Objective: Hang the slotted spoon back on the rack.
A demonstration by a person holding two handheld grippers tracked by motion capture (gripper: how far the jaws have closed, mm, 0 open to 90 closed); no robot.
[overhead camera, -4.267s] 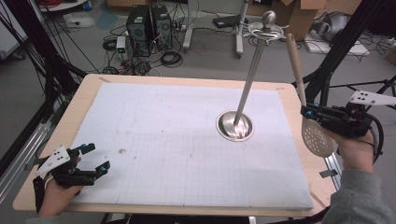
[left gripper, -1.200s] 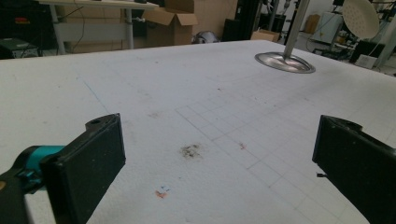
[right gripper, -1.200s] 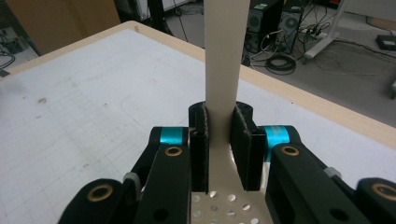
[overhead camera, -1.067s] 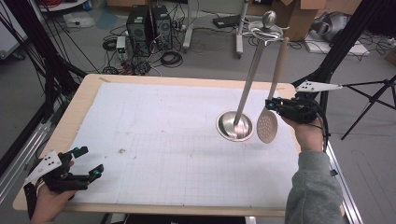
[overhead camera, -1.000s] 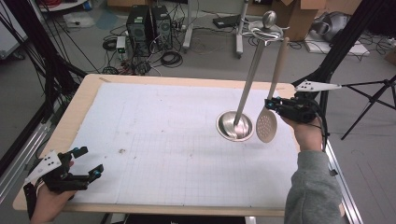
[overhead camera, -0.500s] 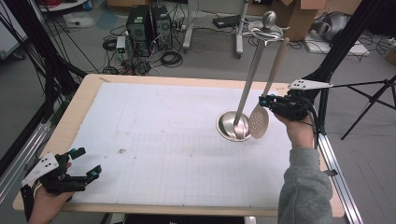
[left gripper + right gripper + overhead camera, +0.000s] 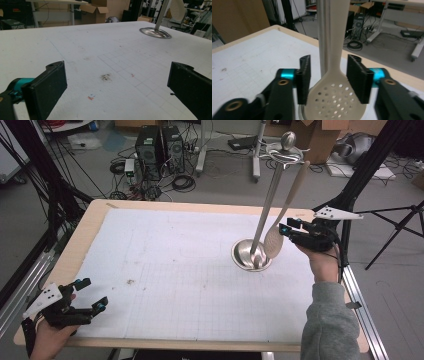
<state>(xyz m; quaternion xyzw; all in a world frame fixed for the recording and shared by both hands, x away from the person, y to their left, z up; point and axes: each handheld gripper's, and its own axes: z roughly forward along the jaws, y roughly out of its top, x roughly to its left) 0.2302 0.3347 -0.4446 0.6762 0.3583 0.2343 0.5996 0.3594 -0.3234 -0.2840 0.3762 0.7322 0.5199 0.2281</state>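
A steel utensil stand rises from a round base right of the mat's middle, with a hook ring near its top knob. A cream slotted spoon leans beside the pole, its handle end up at the ring. My right gripper is shut on the slotted spoon across the bowl's width, just right of the pole. In the right gripper view the perforated bowl sits between the jaws of the right gripper, with the pole right behind it. My left gripper rests open at the near left corner, holding nothing.
A white gridded mat covers the wooden table. A small dark smudge lies ahead of the left gripper, and the stand base sits far off. Computer towers, cables and black frame legs stand beyond the table.
My right gripper has carried the spoon leftward and up from the table's right edge to the stand, bringing the handle end to the ring. The left gripper has barely shifted.
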